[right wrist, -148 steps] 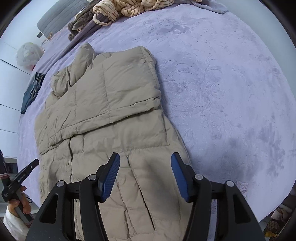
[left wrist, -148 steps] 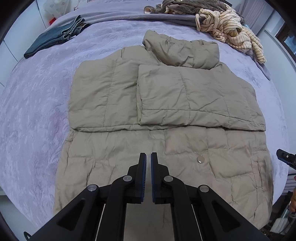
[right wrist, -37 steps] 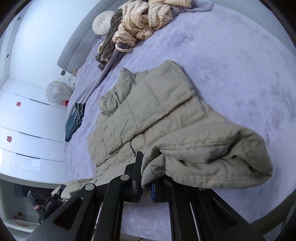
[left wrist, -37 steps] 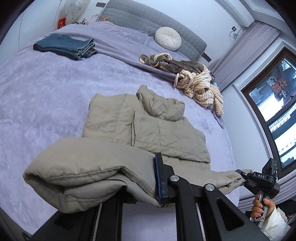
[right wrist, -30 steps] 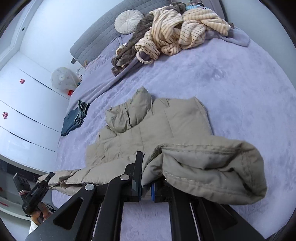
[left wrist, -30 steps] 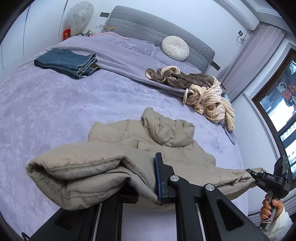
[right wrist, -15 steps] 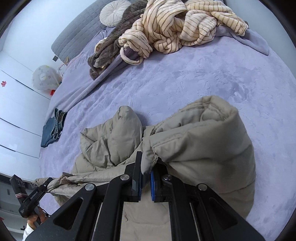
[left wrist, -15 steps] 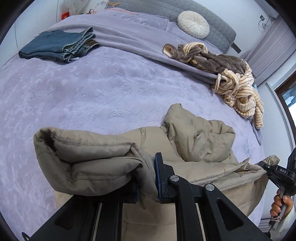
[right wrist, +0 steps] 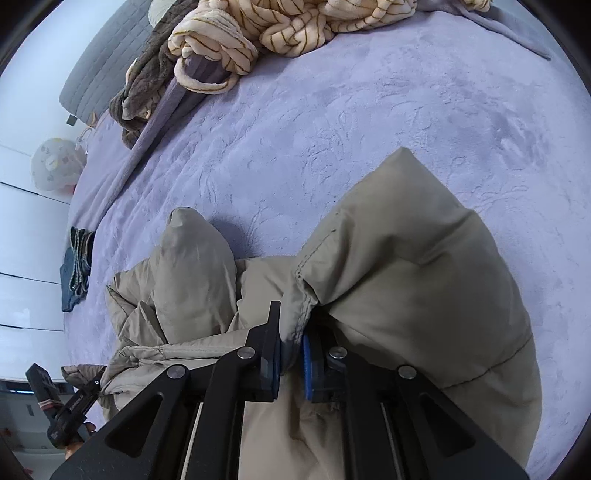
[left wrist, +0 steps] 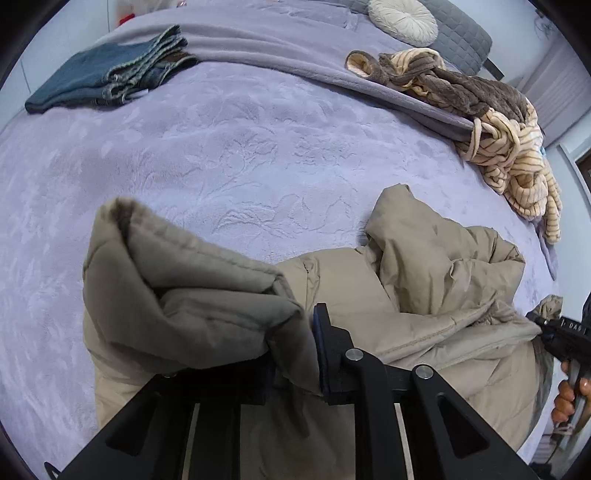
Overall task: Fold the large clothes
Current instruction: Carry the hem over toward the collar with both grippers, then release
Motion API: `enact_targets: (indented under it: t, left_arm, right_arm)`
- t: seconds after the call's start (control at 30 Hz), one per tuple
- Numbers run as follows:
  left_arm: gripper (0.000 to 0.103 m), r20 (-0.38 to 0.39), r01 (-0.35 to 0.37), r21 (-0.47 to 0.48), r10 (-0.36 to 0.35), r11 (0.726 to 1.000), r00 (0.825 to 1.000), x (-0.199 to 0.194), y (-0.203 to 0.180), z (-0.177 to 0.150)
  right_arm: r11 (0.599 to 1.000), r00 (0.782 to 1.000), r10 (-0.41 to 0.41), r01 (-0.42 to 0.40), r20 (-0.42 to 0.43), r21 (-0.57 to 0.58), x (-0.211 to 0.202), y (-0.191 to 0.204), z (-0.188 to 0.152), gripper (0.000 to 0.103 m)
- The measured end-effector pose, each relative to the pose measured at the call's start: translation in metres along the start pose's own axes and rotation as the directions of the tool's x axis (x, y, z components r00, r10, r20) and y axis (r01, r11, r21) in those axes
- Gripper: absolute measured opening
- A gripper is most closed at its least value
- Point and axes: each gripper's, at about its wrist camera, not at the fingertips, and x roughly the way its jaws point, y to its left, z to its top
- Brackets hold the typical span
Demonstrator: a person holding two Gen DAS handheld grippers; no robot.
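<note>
A khaki puffer jacket (left wrist: 436,295) lies on the purple bed, its hem folded up over the upper body toward the collar (left wrist: 410,229). My left gripper (left wrist: 295,354) is shut on the hem's left corner (left wrist: 192,291), held just above the jacket. My right gripper (right wrist: 291,354) is shut on the hem's right corner (right wrist: 406,266). The right gripper also shows at the right edge of the left wrist view (left wrist: 561,332), and the left gripper at the lower left of the right wrist view (right wrist: 77,398). The collar stands up in the right wrist view (right wrist: 192,266).
Folded blue jeans (left wrist: 107,77) lie at the far left of the bed. A heap of striped cream and brown clothes (left wrist: 491,122) sits at the far right, also in the right wrist view (right wrist: 266,33). A round cushion (left wrist: 402,18) leans on the grey headboard.
Both grippers have carried the lifted hem forward and down over the jacket's upper half. The folded edge now sits near the collar, and the sleeves are covered.
</note>
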Motion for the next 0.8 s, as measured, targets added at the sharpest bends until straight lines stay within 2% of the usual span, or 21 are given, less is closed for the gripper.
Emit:
enact_targets:
  t: [0.03,0.07,0.1,0.13,0.2,0.23,0.27,0.3,0.33,0.37,0.4,0.43,0.53,0.6,0.7,0.8]
  left_arm:
    - [0.040,0.022,-0.005,0.019,0.004,1.000,1.000,-0.008,-0.002,-0.002]
    - [0.073,0.051,-0.016,0.033,0.015,0.999,0.999,-0.016,-0.003,-0.004]
    - [0.093,0.095,-0.046,0.044,0.042,0.998,0.995,-0.026,-0.005,-0.007]
    - [0.093,0.137,-0.068,0.056,0.060,0.996,0.989,-0.035,-0.006,-0.008]
    - [0.093,0.149,-0.073,0.075,0.061,0.995,0.987,-0.044,-0.007,-0.007]
    - [0.093,0.147,-0.062,0.070,0.051,0.996,0.988,-0.045,-0.006,-0.006]
    - [0.089,0.150,-0.042,0.063,0.032,0.997,0.988,-0.046,-0.007,-0.006]
    - [0.072,0.143,0.000,0.067,-0.010,0.998,0.990,-0.044,-0.010,-0.006]
    - [0.063,0.118,0.051,0.079,-0.060,0.996,0.991,-0.039,-0.015,-0.006]
    - [0.050,0.091,0.090,0.091,-0.098,0.992,0.991,-0.031,-0.023,-0.008]
    - [0.041,0.071,0.113,0.110,-0.121,0.987,0.990,-0.022,-0.031,-0.011]
    - [0.039,0.058,0.117,0.133,-0.126,0.984,0.990,-0.013,-0.041,-0.015]
    - [0.039,0.052,0.067,0.181,-0.077,0.981,0.996,0.018,-0.064,-0.023]
    - [0.039,0.059,0.027,0.176,-0.038,0.984,0.998,0.039,-0.067,-0.023]
    - [0.039,0.062,0.017,0.155,-0.027,0.988,0.998,0.058,-0.064,-0.014]
    - [0.039,0.049,0.023,0.170,-0.032,0.985,0.998,0.065,-0.063,-0.004]
  right_arm:
    - [1.000,1.000,0.015,-0.015,0.002,-0.008,-0.004,0.001,-0.001,0.025]
    - [0.999,1.000,0.030,-0.030,0.007,-0.016,-0.009,0.003,-0.002,0.051]
    - [0.999,0.999,0.044,-0.043,0.019,-0.026,-0.016,0.005,-0.002,0.078]
    - [0.998,0.998,0.052,-0.050,0.040,-0.039,-0.023,0.008,-0.004,0.081]
    - [0.996,0.997,0.050,-0.046,0.057,-0.071,-0.035,0.015,-0.007,0.081]
    - [0.996,0.997,0.050,-0.045,0.062,-0.082,-0.039,0.018,-0.010,0.080]
    - [0.994,0.996,0.055,-0.048,0.064,-0.094,-0.041,0.021,-0.013,0.069]
    - [0.992,0.997,0.059,-0.053,0.052,-0.115,-0.040,0.027,-0.018,0.045]
    - [0.988,0.998,0.063,-0.058,0.030,-0.141,-0.036,0.033,-0.024,0.032]
    - [0.983,0.997,0.072,-0.070,0.001,-0.172,-0.028,0.040,-0.032,0.019]
    - [0.976,0.997,0.075,-0.078,-0.021,-0.204,-0.019,0.048,-0.038,0.017]
    - [0.967,0.997,0.059,-0.068,-0.041,-0.247,-0.007,0.057,-0.045,0.016]
    - [0.950,0.998,0.009,-0.028,-0.062,-0.311,0.029,0.071,-0.057,0.016]
    - [0.948,0.999,-0.029,0.013,-0.045,-0.318,0.046,0.070,-0.053,0.010]
    - [0.952,0.999,-0.025,0.010,-0.045,-0.307,0.065,0.065,-0.040,0.000]
    - [0.953,0.998,-0.013,-0.008,-0.068,-0.302,0.072,0.064,-0.029,0.000]
